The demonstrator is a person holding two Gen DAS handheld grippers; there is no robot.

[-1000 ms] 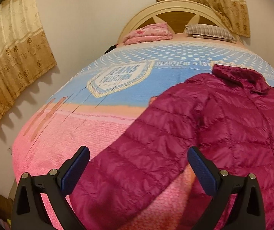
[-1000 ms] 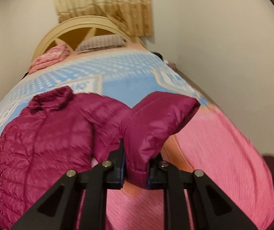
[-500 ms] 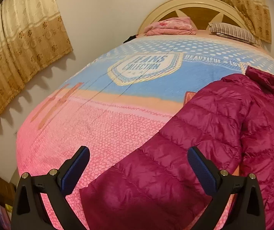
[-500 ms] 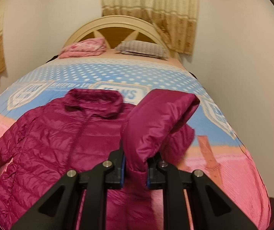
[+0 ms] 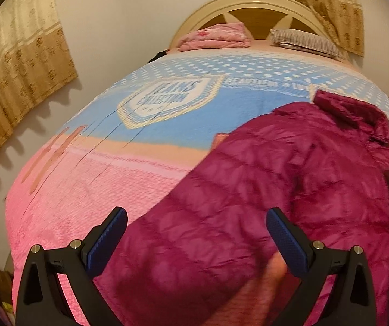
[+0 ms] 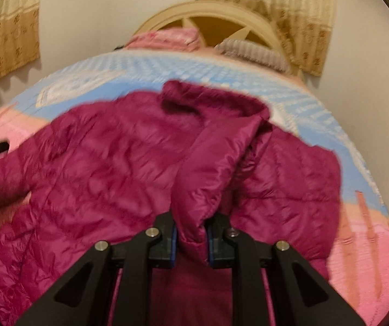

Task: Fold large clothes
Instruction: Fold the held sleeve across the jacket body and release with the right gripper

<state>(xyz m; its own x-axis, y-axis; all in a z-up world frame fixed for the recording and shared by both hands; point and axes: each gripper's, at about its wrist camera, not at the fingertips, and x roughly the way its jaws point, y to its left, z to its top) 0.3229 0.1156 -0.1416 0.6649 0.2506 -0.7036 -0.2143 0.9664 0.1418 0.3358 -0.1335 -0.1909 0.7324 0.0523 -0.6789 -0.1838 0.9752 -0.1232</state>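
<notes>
A wide bed (image 5: 145, 179) fills both views, its bedspread pink at the near end and blue with white dots and a printed badge toward the cream arched headboard (image 5: 248, 2), and tan patterned curtains (image 5: 17, 62) hang on the plain walls to either side. Spread front-up across the bed lies the magenta quilted puffer jacket (image 6: 99, 168), its stand collar (image 6: 194, 97) pointing toward the headboard and its body covering the seam where the blue print meets the pink. At the head of the bed rest a folded pink blanket (image 5: 216, 36) and, beside it, a striped pillow (image 5: 305, 42). The jacket's right sleeve (image 6: 216, 163) is lifted and drawn over the jacket's front, its cuff end standing between the fingers of the right gripper (image 6: 191, 241); those fingers are opening, yet their blue pads still touch the padded fabric on both sides. The other sleeve (image 5: 194, 231) lies flat on the pink part of the bedspread, running toward the near edge. Above that sleeve hangs the left gripper (image 5: 194, 244), its fingers spread wide and released, with the sleeve below the gap between them and nothing pressed by the blue pads.
</notes>
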